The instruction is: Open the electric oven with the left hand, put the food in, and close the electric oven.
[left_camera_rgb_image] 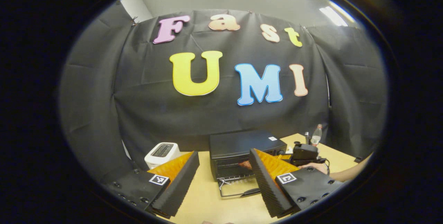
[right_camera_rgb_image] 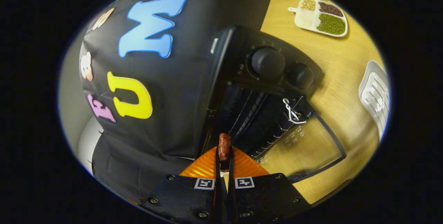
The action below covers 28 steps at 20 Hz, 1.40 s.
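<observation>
The black electric oven (left_camera_rgb_image: pixel 242 144) stands on the wooden table with its glass door (left_camera_rgb_image: pixel 238 189) folded down flat in front. My left gripper (left_camera_rgb_image: pixel 224 154) hangs open, well back from the door, holding nothing. In the right gripper view my right gripper (right_camera_rgb_image: pixel 224 159) is shut on a small reddish-brown sausage (right_camera_rgb_image: pixel 224 146), held at the mouth of the oven (right_camera_rgb_image: pixel 242 89) just before the wire rack (right_camera_rgb_image: pixel 256 113). The open door (right_camera_rgb_image: pixel 308 144) lies to the right of the fingers. In the left gripper view the right gripper (left_camera_rgb_image: pixel 304 152) and a hand (left_camera_rgb_image: pixel 316 167) show at the oven's right side.
A white toaster (left_camera_rgb_image: pixel 162 153) stands left of the oven, and a bottle (left_camera_rgb_image: pixel 315 135) is behind it on the right. Two knobs (right_camera_rgb_image: pixel 268 63) sit on the oven's front panel. A divided tray of beans (right_camera_rgb_image: pixel 322 18) and a white slotted rack (right_camera_rgb_image: pixel 375 94) lie farther along the table (right_camera_rgb_image: pixel 342 64).
</observation>
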Each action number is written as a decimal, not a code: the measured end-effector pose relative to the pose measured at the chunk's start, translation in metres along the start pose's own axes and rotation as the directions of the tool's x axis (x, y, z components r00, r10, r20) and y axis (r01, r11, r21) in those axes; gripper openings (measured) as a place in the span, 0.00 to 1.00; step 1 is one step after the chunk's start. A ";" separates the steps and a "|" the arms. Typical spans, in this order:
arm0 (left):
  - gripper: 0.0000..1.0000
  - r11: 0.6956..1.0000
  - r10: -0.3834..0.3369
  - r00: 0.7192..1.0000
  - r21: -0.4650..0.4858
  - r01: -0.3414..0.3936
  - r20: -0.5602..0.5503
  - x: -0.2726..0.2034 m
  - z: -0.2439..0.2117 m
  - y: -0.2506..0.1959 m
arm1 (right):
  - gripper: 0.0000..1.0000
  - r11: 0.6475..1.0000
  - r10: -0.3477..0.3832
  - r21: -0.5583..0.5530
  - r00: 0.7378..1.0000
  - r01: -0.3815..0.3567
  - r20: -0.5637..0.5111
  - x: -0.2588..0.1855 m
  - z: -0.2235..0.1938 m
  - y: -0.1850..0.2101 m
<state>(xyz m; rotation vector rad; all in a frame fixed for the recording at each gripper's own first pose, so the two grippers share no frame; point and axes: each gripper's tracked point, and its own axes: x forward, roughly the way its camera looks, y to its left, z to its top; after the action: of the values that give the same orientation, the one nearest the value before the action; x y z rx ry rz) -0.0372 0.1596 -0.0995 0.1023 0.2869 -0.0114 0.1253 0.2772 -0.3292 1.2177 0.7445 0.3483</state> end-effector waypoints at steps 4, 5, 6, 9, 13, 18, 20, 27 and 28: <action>0.98 0.999 0.033 0.999 -0.007 -0.033 -0.019 -0.002 -0.006 0.026 | 0.07 0.997 0.017 0.066 0.992 -0.026 0.125 0.033 0.021 -0.002; 0.97 0.999 0.045 0.999 -0.013 -0.045 -0.030 -0.003 -0.011 0.031 | 0.07 0.997 -0.006 0.078 0.984 -0.008 0.179 0.039 0.031 -0.010; 0.99 0.998 0.059 0.997 -0.020 -0.060 -0.044 -0.004 -0.016 0.036 | 0.07 0.996 -0.023 0.092 0.974 0.002 0.227 0.044 0.042 -0.016; 0.97 0.997 0.064 0.995 -0.036 -0.067 -0.079 -0.005 -0.029 0.040 | 0.07 0.991 -0.048 0.134 0.940 0.002 0.337 0.056 0.058 -0.022; 0.99 0.998 0.044 0.996 -0.041 -0.047 -0.081 0.003 -0.032 0.037 | 0.12 0.977 -0.148 0.202 0.912 0.074 0.382 0.061 0.061 -0.042; 1.00 0.997 0.022 0.998 -0.075 -0.027 -0.062 0.012 -0.029 0.028 | 0.60 0.967 -0.255 0.075 0.916 0.244 0.311 0.043 0.049 -0.041; 1.00 0.996 0.011 0.998 -0.092 -0.016 -0.059 0.017 -0.030 0.021 | 0.80 0.957 -0.283 0.021 0.914 0.290 0.290 0.033 0.042 -0.037; 0.99 0.996 -0.011 0.999 -0.085 0.007 -0.046 0.028 -0.034 -0.001 | 0.96 0.827 -0.343 -0.353 0.891 0.437 0.298 -0.044 0.037 -0.022; 1.00 0.997 -0.013 0.999 -0.082 0.010 -0.042 0.029 -0.032 -0.005 | 0.96 0.779 -0.336 -0.437 0.888 0.449 0.314 -0.056 0.039 -0.016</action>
<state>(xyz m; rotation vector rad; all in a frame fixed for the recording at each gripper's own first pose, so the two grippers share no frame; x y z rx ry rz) -0.0185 0.1579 -0.1393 0.0194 0.3299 -0.0091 0.1094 0.2097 -0.3196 0.5683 0.6433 0.0410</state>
